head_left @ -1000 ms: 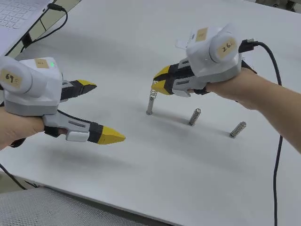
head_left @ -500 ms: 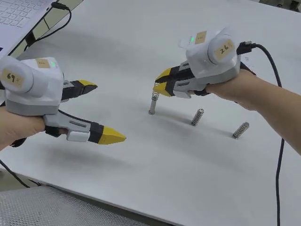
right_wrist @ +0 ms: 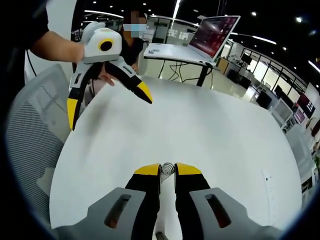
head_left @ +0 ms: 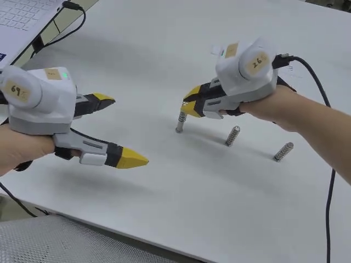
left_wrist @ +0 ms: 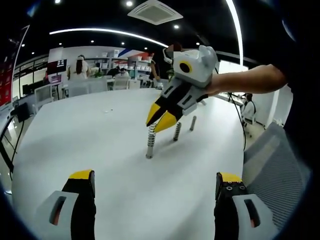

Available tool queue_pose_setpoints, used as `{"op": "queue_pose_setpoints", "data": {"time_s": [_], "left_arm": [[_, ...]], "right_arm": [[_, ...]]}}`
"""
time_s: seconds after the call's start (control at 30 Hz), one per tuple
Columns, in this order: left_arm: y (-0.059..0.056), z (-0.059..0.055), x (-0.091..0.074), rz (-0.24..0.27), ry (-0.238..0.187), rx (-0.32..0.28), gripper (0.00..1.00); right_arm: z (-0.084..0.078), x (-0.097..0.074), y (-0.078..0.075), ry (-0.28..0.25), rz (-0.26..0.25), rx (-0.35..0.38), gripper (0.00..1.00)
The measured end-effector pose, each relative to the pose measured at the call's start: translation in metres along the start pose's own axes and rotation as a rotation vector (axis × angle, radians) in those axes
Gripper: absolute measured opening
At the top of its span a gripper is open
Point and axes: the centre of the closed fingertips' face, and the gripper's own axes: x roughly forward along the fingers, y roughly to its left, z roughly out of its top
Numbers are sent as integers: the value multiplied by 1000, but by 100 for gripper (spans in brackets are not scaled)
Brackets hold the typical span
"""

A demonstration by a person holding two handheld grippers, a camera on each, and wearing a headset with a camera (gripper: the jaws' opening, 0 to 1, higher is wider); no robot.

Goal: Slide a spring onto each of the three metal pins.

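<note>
The left gripper (head_left: 127, 130) hovers over the white table (head_left: 164, 208) towards its near edge, jaws wide apart and empty. The right gripper (head_left: 188, 105), jaws nearly closed on the top of a spring (head_left: 182, 116), has sunk lower and pushed it further down the left pin (head_left: 179, 128) mid-table. A second spring (head_left: 233, 135) and a third spring (head_left: 283, 151) already sit on their pins towards the right edge, so this is likely the last one.

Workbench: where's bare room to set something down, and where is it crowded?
Free: the broad near strip of the workbench, this side of the left pin, middle pin and right pin; also the far stretch past the right tool, right of the laptop. Crowded: at the left pin, where that tool grips the spring, and around the left tool.
</note>
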Motion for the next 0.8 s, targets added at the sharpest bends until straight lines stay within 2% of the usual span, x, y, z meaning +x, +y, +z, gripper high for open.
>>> {"op": "queue_pose_setpoints", "data": {"time_s": [0.4, 0.73, 0.8], "left_arm": [[3, -1, -2, 13, -5, -9, 98], [3, 6, 3, 12, -25, -12, 98], [2, 7, 4, 11, -24, -10, 98]], "right_arm": [[-14, 12, 6, 31, 14, 15, 8], [-23, 19, 13, 53, 21, 6, 8], [-21, 18, 12, 45, 17, 10, 8]]}}
